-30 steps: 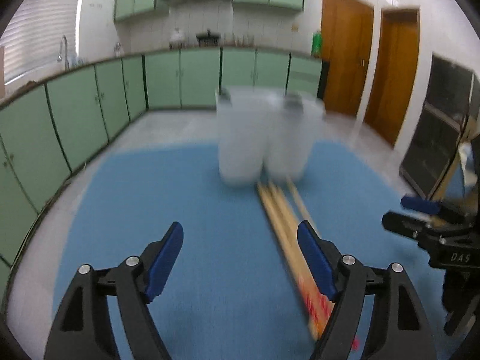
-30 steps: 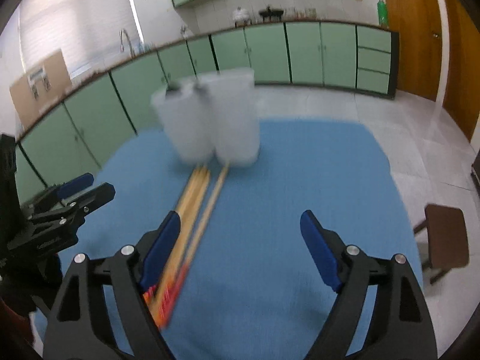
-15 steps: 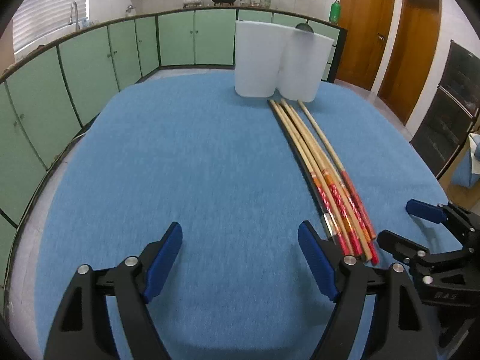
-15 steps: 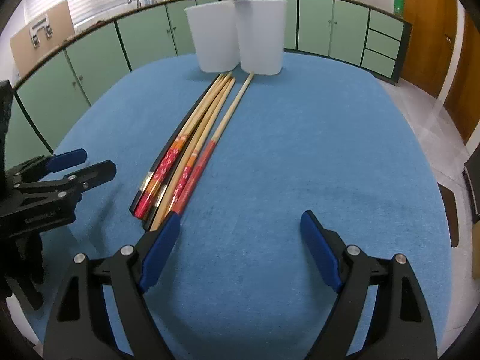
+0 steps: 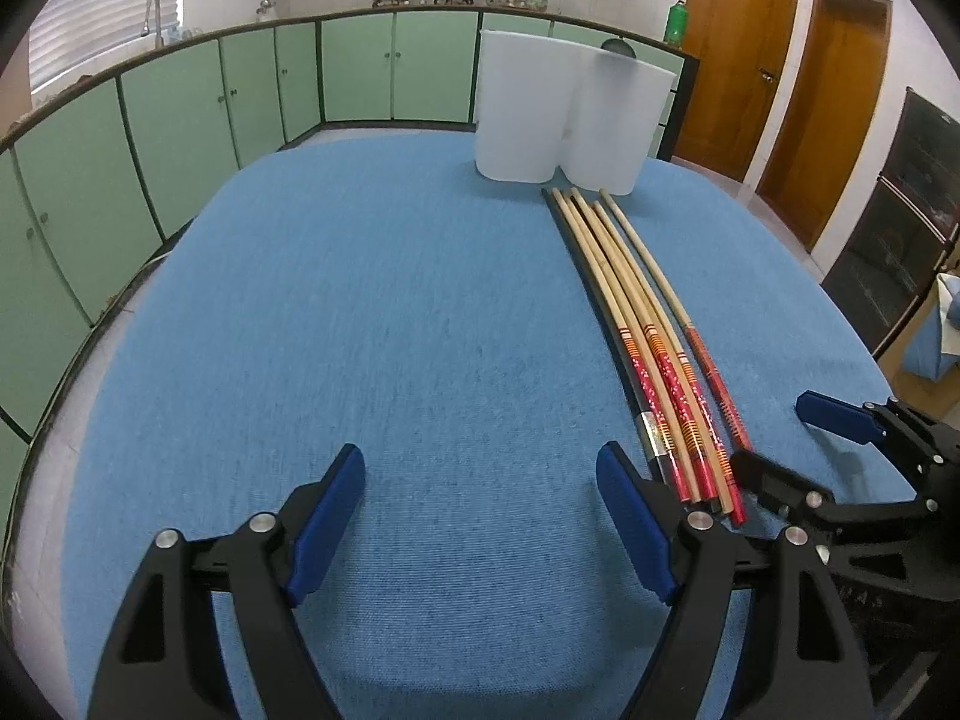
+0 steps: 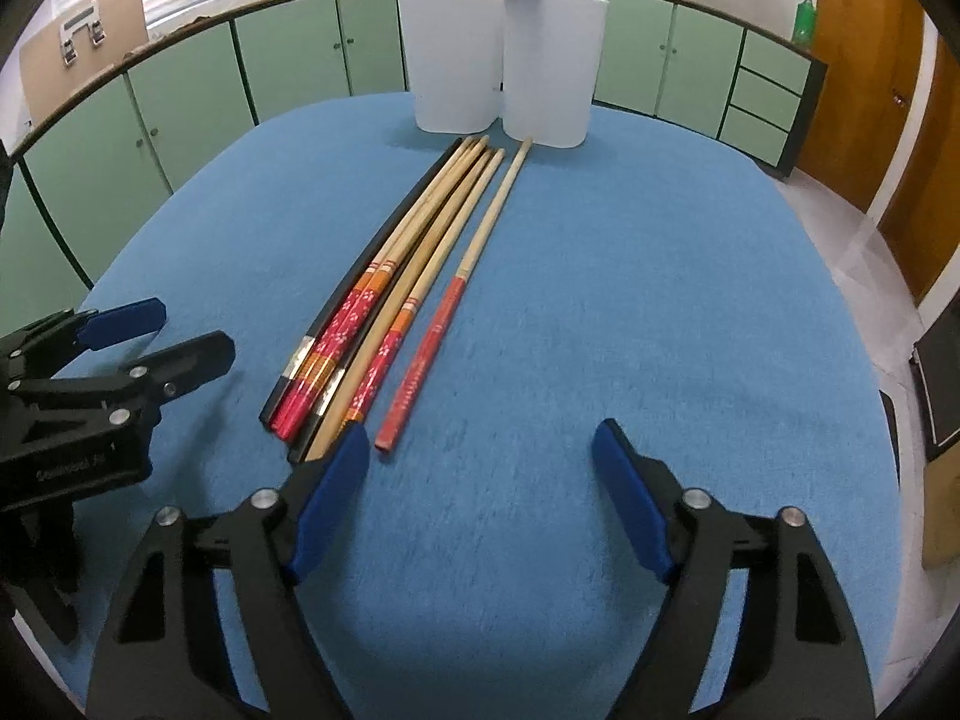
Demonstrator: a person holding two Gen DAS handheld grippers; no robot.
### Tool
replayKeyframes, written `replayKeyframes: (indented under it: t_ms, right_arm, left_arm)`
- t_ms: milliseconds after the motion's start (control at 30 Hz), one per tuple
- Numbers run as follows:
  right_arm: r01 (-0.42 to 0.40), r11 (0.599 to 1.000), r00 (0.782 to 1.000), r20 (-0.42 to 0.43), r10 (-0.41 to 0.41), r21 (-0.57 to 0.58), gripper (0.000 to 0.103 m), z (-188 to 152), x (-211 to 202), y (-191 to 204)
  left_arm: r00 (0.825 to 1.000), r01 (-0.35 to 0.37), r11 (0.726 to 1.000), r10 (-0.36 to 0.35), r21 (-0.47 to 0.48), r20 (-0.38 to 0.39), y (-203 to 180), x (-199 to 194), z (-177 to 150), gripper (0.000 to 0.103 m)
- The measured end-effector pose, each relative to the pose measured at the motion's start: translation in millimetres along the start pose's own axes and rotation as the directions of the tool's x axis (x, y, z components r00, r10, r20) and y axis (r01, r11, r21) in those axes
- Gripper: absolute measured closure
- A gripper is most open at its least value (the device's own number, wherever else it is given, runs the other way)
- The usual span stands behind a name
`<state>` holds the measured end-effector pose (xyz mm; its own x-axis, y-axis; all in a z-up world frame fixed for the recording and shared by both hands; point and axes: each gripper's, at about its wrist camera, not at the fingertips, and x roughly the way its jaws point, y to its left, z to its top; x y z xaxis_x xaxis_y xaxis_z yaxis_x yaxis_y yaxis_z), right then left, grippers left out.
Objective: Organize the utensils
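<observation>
Nearest me, my left tongs [image 5: 480,519] stand wide apart over bare blue cloth with nothing between the pads, and my right tongs [image 6: 477,495] are apart too, though their jaws have just been closing a little with nothing between them. Both pairs have dipped toward the counter [image 5: 360,324] over the last second: the blurred, far-off view has settled into a sharp, close one, and in the last half second almost nothing has shifted. I read that as the approach finished and the pick about to start. The chopsticks [image 6: 408,294] lie just ahead of the right tongs' left pad [image 6: 327,498], their near ends almost at its tip, so the bundle sits to the left of that gap, not inside it. From the left tongs the chopsticks [image 5: 648,330] run just right of the right pad. Their long axis runs away from me, flat on the cloth: the red patterned handle ends point back at the tongs, the plain bamboo tips point at the two white holders [image 6: 498,60] at the far edge and nearly touch their bases. One red-handled stick lies slightly apart on the right of the bundle, probably the easiest first grab. A dark utensil tip shows above the holders' rims.
</observation>
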<state>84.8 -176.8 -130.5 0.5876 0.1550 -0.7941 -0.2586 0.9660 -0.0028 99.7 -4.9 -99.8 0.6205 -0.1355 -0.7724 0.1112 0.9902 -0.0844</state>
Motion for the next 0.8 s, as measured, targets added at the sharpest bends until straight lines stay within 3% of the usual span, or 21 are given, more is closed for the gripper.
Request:
replayKeyframes:
  t_ms: [367, 500, 567, 800]
  right_arm:
    - [-0.039, 0.999, 0.999, 0.019, 0.039, 0.001, 0.068, -0.5, 0.1, -3.7]
    - [-0.071, 0.997, 0.997, 0.023, 0.071, 0.023, 0.091, -0.6, -1.2, -6.6]
    - [-0.08, 0.996, 0.997, 0.024, 0.079, 0.048, 0.097, -0.3, -0.7, -11.9]
    - [-0.06, 0.997, 0.998, 0.027, 0.058, 0.057, 0.097, -2.6, -2.4, -21.7]
  left_arm:
    - [1.0, 0.022, 0.999, -0.022, 0.049, -0.007, -16.2, 0.1, -1.3, 0.025]
    - [0.998, 0.058, 0.997, -0.058, 0.055, -0.005, -21.9, -2.0, -1.7, 0.025]
    - [0.998, 0.062, 0.996, -0.062, 0.071, -0.009, -25.8, -1.3, -2.0, 0.025]
    - [0.999, 0.034, 0.994, -0.032, 0.1, -0.026, -34.0, 2.3, -3.3, 0.023]
